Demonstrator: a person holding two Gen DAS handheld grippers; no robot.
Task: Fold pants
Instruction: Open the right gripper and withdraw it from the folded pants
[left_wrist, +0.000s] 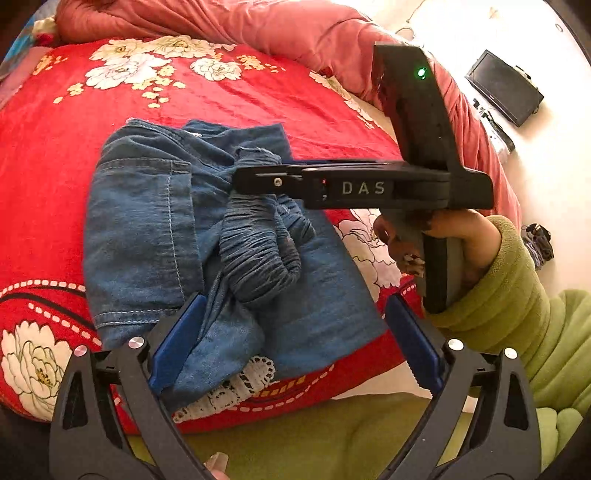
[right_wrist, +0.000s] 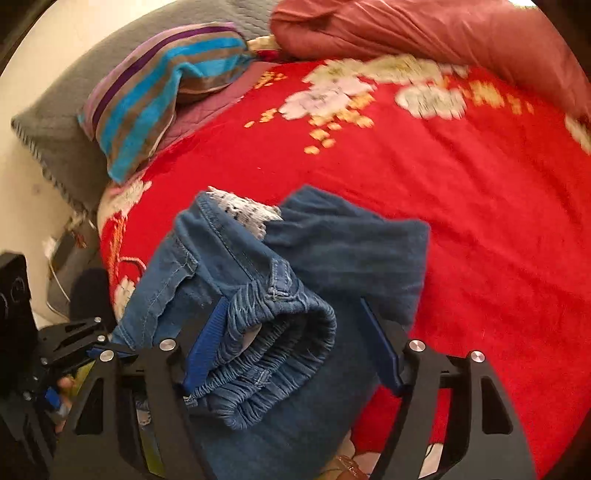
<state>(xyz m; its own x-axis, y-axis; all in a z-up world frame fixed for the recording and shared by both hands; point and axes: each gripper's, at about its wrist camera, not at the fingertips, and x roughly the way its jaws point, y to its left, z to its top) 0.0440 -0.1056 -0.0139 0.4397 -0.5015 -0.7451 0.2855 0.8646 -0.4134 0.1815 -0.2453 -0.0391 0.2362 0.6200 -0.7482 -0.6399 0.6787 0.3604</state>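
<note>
The pants, blue denim and already folded into a compact bundle, lie on the red floral bedspread near the bed's front edge. The gathered elastic waistband sits on top of the bundle.

Left wrist view only: the right gripper reaches in from the right, side-on, its tip over the waistband; a hand in a green sleeve holds its handle. A dark screen stands on the pale floor at far right. The left gripper has its fingers spread wide, straddling the near part of the bundle, pads clear of the cloth.

Right wrist view only: a striped cloth and a grey pillow lie at the far left of the bed. The right gripper's blue pads stand apart with the waistband between them; the left pad lies against the fabric, the right pad stands off it.

A pink quilt bounds the far side. Open bedspread extends beyond and to the right of the bundle.
</note>
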